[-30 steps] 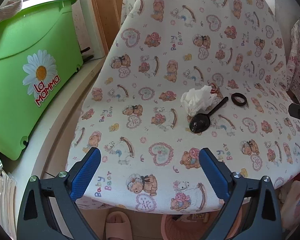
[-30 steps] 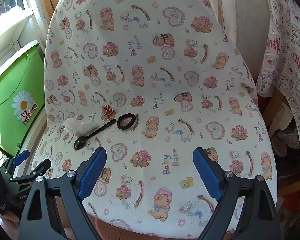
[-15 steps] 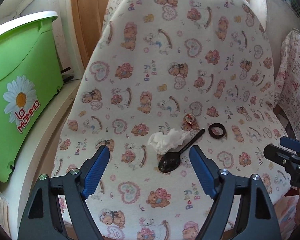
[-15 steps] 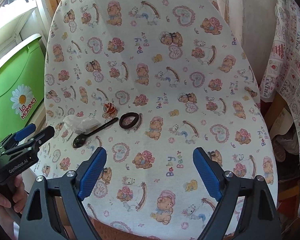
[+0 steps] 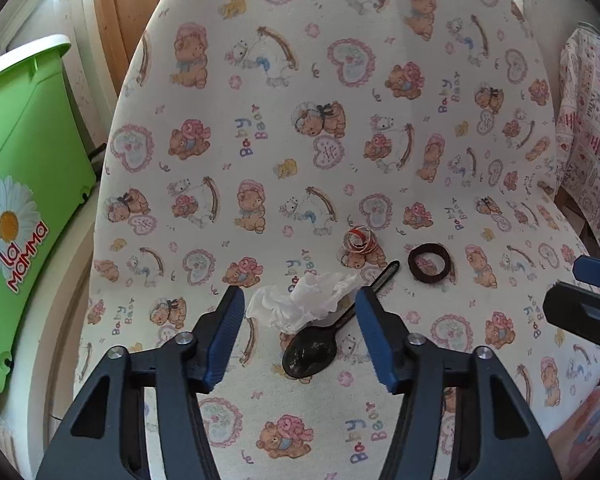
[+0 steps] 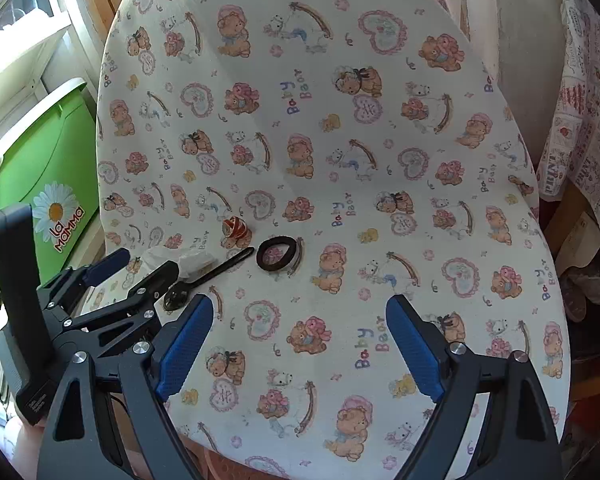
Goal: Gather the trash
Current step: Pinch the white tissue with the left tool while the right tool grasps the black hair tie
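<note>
A crumpled white tissue lies on a teddy-bear-print chair seat, beside a black plastic spoon, a small red-and-clear wrapper and a dark hair tie. My left gripper is open, its blue fingers either side of the tissue, not touching it. In the right wrist view the left gripper partly hides the tissue; the spoon, wrapper and hair tie show. My right gripper is open and empty above the seat front.
A green plastic bin with a daisy label stands left of the chair, also in the right wrist view. A patterned cloth hangs at the right. A wooden post stands behind the chair.
My left gripper has moved forward and down onto the tissue, now framed between its fingers. The right gripper has edged slightly closer to the seat.
</note>
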`<state>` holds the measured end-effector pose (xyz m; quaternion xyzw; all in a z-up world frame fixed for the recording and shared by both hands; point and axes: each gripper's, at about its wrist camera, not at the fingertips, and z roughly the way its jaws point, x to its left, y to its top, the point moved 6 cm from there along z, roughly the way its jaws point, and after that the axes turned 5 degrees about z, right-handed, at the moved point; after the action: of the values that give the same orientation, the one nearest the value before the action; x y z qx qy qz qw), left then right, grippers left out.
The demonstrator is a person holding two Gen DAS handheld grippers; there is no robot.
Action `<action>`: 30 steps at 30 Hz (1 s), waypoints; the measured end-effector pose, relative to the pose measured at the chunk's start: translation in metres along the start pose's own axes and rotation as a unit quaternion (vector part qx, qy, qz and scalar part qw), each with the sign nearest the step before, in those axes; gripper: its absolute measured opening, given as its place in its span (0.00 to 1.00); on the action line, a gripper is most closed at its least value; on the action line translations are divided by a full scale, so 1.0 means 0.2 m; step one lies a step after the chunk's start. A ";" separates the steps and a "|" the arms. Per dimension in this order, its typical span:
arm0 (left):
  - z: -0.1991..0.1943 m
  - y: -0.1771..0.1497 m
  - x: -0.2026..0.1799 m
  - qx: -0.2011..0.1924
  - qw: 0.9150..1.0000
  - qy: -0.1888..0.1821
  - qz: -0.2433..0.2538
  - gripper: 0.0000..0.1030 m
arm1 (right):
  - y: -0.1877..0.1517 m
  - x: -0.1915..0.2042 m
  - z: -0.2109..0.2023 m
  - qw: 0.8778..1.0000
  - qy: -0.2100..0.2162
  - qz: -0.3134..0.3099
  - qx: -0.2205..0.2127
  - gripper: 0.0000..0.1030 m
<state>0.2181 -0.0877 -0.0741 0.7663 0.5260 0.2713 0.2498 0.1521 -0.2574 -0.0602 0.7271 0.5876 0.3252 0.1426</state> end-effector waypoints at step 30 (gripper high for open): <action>-0.29 0.04 0.21 -0.038 0.994 -0.027 -0.095 0.02 | 0.21 0.08 0.36 0.995 0.028 0.029 0.093 0.39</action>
<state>0.1956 -0.0451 -0.0199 0.7099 0.5787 0.2459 0.3174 0.2311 -0.2415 -0.0851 0.7446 0.5975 0.2936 0.0478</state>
